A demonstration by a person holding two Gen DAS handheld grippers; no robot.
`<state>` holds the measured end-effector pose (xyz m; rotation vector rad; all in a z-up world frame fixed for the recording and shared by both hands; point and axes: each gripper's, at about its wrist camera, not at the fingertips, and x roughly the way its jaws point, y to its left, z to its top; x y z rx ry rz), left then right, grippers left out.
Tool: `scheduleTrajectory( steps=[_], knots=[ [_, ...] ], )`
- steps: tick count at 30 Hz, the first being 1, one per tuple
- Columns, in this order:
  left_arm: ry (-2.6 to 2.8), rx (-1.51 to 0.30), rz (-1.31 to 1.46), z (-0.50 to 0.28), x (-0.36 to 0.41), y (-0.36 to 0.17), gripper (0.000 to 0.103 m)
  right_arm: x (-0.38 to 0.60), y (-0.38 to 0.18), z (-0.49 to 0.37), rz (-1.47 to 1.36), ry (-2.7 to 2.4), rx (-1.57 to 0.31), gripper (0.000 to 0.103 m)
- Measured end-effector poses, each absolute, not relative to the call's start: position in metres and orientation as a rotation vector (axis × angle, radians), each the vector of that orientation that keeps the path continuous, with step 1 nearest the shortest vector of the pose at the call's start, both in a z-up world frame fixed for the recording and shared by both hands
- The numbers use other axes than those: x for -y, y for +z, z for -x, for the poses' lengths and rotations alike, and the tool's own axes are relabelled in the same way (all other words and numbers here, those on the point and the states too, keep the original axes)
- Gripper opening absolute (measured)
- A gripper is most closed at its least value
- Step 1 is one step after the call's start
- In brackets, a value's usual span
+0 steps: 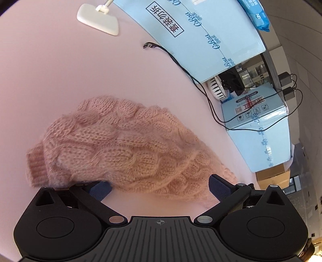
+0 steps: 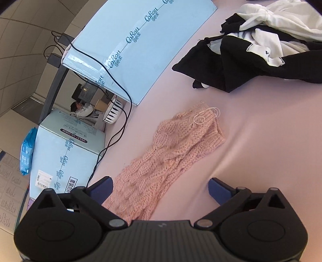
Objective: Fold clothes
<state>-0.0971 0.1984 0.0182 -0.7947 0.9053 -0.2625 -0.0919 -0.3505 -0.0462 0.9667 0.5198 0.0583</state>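
A pink cable-knit sweater point(image 1: 124, 145) lies bunched on the pink table cover, its ribbed cuff point(image 1: 37, 165) at the left. My left gripper point(image 1: 160, 188) is open just above its near edge, blue pads on either side, holding nothing. In the right wrist view a long part of the same sweater point(image 2: 167, 159) stretches away, with a ribbed end and loose thread point(image 2: 207, 116) at its far tip. My right gripper point(image 2: 160, 188) is open over its near end; the left pad point(image 2: 101, 189) is beside the knit.
Light blue cartons point(image 1: 201, 30) point(image 2: 140, 44) line the table's edge, with black cables point(image 1: 203, 90) point(image 2: 118, 129) trailing over them. A white lamp base point(image 1: 98, 19) stands at the far side. A pile of black and white clothes point(image 2: 261, 46) lies at the far right.
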Motion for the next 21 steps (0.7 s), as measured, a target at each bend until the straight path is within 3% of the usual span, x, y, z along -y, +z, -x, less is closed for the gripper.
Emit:
scheduleTrajectory(
  steps=[10,11,12,15,16,17,18,20,21],
  knots=[
    [-0.31,-0.872,0.726,0.057,-0.188,0.019,0.102,0.322,-0.046,0.047,-0.795,0.044,-0.381,0.102],
    [-0.317,-0.872,0.709,0.055,-0.186,0.019,0.102,0.317,-0.045,0.042,-0.756,0.052,-0.379,0.087],
    [-0.321,-0.874,0.683,0.053,-0.183,0.02,0.102,0.314,-0.048,0.036,-0.748,0.077,-0.391,0.058],
    [-0.321,-0.878,0.593,0.046,-0.171,0.025,0.097,0.322,-0.058,0.027,-0.81,0.104,-0.402,0.028],
    [-0.316,-0.876,0.574,0.045,-0.168,0.026,0.094,0.326,-0.06,0.027,-0.822,0.104,-0.413,0.022],
    [-0.31,-0.874,0.559,0.045,-0.166,0.027,0.084,0.331,-0.061,0.027,-0.834,0.103,-0.426,0.015],
    [-0.312,-0.872,0.547,0.044,-0.163,0.028,0.07,0.336,-0.062,0.027,-0.852,0.116,-0.434,0.014],
    [-0.353,-0.894,0.587,0.037,-0.163,0.024,0.052,0.342,-0.062,0.031,-0.874,0.117,-0.438,0.013],
    [-0.376,-0.906,0.61,0.033,-0.162,0.021,0.051,0.345,-0.059,0.033,-0.866,0.107,-0.439,0.014]
  ],
)
